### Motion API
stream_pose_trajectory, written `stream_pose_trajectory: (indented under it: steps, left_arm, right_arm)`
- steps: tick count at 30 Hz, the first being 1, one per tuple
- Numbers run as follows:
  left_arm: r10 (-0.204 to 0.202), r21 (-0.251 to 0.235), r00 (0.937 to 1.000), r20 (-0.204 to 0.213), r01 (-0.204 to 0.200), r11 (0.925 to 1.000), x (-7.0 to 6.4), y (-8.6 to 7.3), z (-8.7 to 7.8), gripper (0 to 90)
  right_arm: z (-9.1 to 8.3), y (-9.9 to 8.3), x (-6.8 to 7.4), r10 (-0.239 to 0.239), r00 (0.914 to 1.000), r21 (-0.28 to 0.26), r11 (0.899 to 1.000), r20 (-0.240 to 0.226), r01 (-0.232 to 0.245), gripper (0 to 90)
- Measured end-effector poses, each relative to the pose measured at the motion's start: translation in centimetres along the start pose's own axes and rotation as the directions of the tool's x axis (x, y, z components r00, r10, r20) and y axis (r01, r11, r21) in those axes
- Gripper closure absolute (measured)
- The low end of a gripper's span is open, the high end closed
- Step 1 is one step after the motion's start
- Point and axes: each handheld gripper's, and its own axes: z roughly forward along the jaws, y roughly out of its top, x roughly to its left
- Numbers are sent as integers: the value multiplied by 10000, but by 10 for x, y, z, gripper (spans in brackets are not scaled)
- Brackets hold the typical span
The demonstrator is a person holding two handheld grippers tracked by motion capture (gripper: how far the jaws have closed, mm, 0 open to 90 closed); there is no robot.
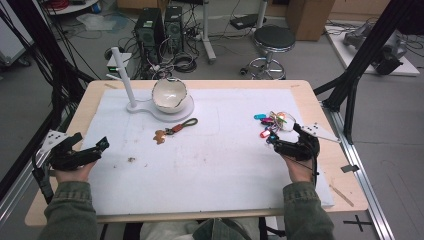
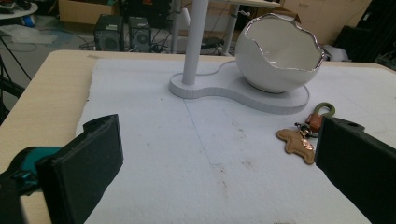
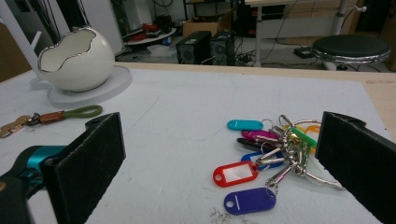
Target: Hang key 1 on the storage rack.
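From the high view, I have the right hand-held gripper point(image 1: 280, 141) just short of the bunch of key tags point(image 1: 272, 125) on the counter's point(image 1: 210, 165) white mat; the left hand-held gripper point(image 1: 92, 148) sits well apart at the left edge. In the left gripper view my jaws are spread, holding nothing, with the leather keychain point(image 2: 306, 135) ahead right. In the right gripper view my jaws gape, the bunch point(image 3: 268, 154) between them toward the right jaw, tags fanning left.

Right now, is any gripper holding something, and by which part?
Nothing is held. The left gripper is open over bare mat; the right gripper is open around the bunch of key tags, not closed on it.
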Motion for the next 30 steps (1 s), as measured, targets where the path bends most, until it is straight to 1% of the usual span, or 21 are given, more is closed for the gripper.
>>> stream_pose_trajectory:
  steps: [8,21,26,28,30]
  left_arm:
    - [4,20,10000,30,-5,10000,0,0,0,17]
    - [16,150,9999,146,-18,9999,-1,0,2,17]
    - [1,178,9996,283,-6,9998,-3,0,4,17]
    - [47,306,9994,349,-58,9995,-4,1,6,17]
    - [102,501,9984,563,-130,9987,-6,2,8,17]
  right_arm:
    - [1,0,2,-97,9999,48,9999,-46,98,5]
    - [1,-1,1,-73,10000,91,9999,-66,74,5]
    - [2,-1,2,-117,9999,125,9999,-82,118,5]
    - [2,-1,2,-157,9998,132,9998,-91,158,5]
    - [2,-1,3,-215,9997,169,9996,-125,217,5]
